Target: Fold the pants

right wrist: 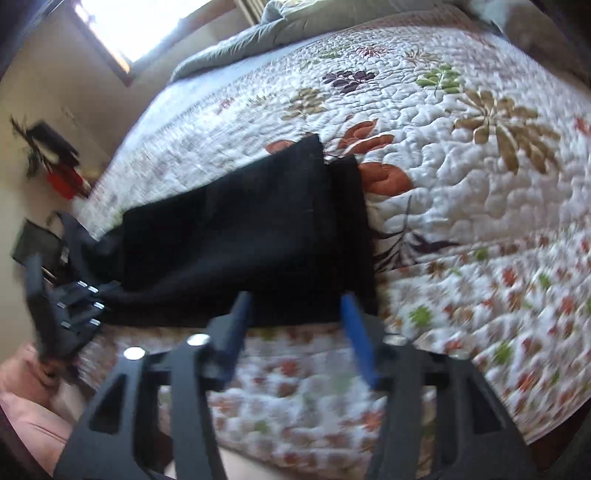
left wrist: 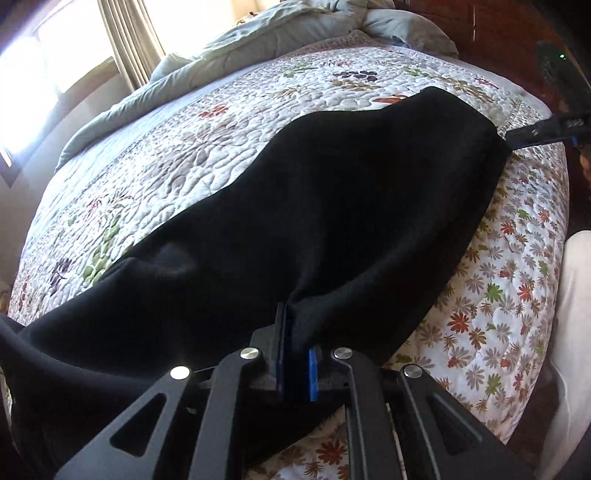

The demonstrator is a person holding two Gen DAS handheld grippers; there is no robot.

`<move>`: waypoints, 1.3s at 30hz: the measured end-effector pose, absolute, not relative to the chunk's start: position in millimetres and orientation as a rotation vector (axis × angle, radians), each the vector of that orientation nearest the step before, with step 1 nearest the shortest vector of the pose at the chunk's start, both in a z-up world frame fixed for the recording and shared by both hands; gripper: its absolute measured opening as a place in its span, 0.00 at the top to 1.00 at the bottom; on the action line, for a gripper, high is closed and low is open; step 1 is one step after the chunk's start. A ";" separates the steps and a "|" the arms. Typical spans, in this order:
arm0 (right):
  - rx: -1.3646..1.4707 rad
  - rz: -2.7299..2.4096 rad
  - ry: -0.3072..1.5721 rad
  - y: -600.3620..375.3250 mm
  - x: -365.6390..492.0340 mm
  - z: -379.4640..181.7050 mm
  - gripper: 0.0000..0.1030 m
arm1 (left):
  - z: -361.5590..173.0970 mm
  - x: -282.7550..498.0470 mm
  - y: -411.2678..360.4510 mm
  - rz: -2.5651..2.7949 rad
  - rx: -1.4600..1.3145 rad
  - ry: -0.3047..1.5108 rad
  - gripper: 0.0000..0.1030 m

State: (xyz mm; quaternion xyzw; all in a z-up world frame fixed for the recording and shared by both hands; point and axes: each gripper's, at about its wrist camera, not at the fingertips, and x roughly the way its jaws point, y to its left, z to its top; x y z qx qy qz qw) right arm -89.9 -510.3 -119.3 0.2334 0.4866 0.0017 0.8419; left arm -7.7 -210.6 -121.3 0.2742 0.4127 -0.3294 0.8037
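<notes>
1. Black pants lie in a long band across the middle of a floral quilt covering the bed.
2. The left gripper, bottom centre of its view, is clenched on a bunch of pants fabric.
3. The right gripper stands released, blue fingers apart at the pants' near edge, pinching nothing.
4. A rumpled grey comforter lies at the top of the frame, beside a curtained window at upper left.

Pants flat across the quilt
</notes>
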 end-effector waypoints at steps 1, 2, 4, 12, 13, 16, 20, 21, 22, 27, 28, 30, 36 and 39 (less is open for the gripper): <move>0.550 0.021 1.017 -509.6 -91.5 -117.1 0.44 | -120.4 -8.8 -210.2 -0.706 0.588 0.884 0.91; 0.606 0.047 1.006 -509.5 -91.6 -115.7 0.44 | -120.5 -9.4 -210.4 -0.707 0.589 0.886 0.91; 0.721 0.086 0.979 -509.6 -88.5 -116.5 0.44 | -119.2 -6.9 -210.4 -0.707 0.591 0.891 0.91; 0.979 0.043 0.976 -520.3 -53.9 -138.9 0.74 | -114.1 7.3 -209.3 -0.709 0.529 0.948 0.90; 0.984 0.035 0.979 -521.0 -51.7 -138.2 0.95 | -112.4 8.6 -208.8 -0.707 0.516 0.959 0.90; 0.946 0.042 0.925 -514.1 -47.8 -111.0 0.96 | -97.9 6.3 -206.6 -0.703 0.479 0.955 0.89; 0.850 -0.043 0.906 -504.7 -60.4 -75.1 0.95 | -72.7 -12.0 -207.3 -0.696 0.490 0.884 0.86; 0.830 -0.073 0.923 -502.6 -60.8 -74.6 0.95 | -72.6 -17.0 -210.2 -0.699 0.500 0.880 0.86; 0.812 -0.106 0.967 -499.0 -58.3 -81.0 0.95 | -78.4 -20.6 -214.6 -0.699 0.526 0.888 0.86; 0.868 -0.152 1.098 -501.0 -55.7 -131.7 0.92 | -121.3 -16.9 -221.3 -0.675 0.574 0.957 0.85; 0.887 -0.152 1.085 -499.7 -58.8 -125.3 0.85 | -120.8 -17.7 -221.2 -0.676 0.572 0.951 0.85; 0.839 -0.211 1.066 -495.7 -65.1 -106.2 0.70 | -119.9 -17.1 -220.6 -0.679 0.560 0.955 0.85; 0.489 -0.410 0.991 -455.9 -70.0 -34.6 0.62 | -121.6 -11.1 -214.8 -0.683 0.523 0.961 0.85; 0.495 -0.196 1.009 -409.2 -42.4 -36.0 0.60 | -120.9 -10.2 -212.4 -0.679 0.502 0.961 0.84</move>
